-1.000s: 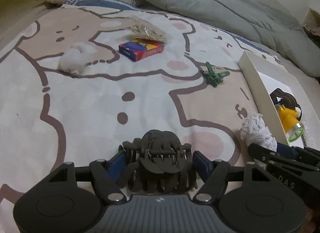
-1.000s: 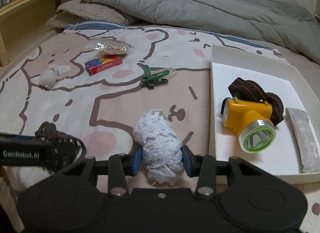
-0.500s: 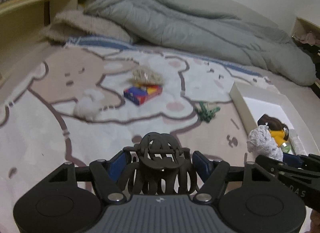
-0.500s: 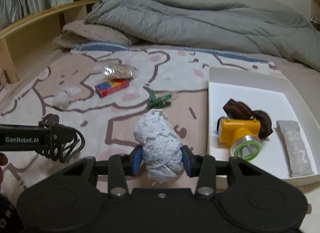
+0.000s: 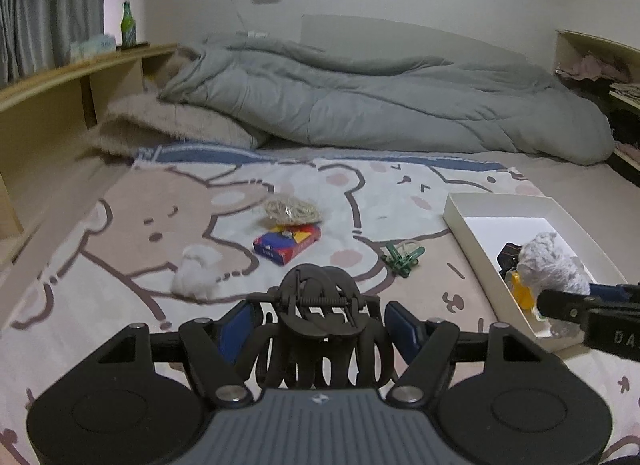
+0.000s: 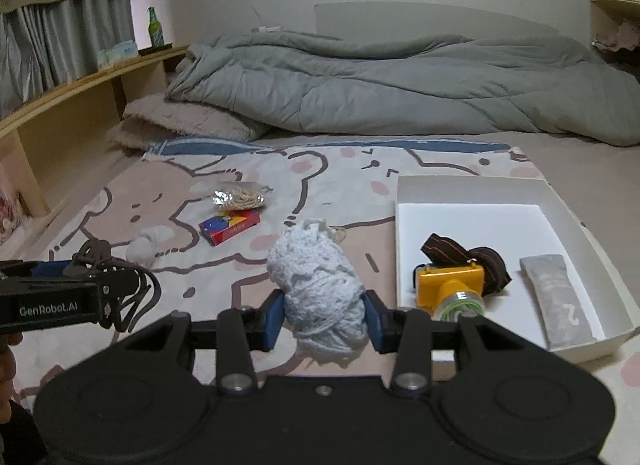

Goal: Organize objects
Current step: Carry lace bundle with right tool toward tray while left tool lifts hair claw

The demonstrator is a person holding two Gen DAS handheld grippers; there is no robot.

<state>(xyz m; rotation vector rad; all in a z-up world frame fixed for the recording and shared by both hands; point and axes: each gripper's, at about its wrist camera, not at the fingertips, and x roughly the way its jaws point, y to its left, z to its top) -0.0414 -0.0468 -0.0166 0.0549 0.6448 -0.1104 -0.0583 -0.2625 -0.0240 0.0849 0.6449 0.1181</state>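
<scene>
My left gripper is shut on a black claw hair clip, held up above the bear-print bedsheet. My right gripper is shut on a bundle of white yarn, also lifted off the bed. A white box lies to the right; inside it sit a yellow headlamp with a dark strap and a grey packet. In the left wrist view the yarn hangs in front of the box. In the right wrist view the left gripper shows at the left with the clip.
On the sheet lie a red and blue card box, a bag of rubber bands, a white cotton ball and green clothes pegs. A grey duvet and a pillow fill the far side. A wooden shelf runs along the left.
Both grippers have risen from the bed and tilted up, so the duvet, wall and shelf have come into view. Each keeps its hold: clip on the left, yarn on the right.
</scene>
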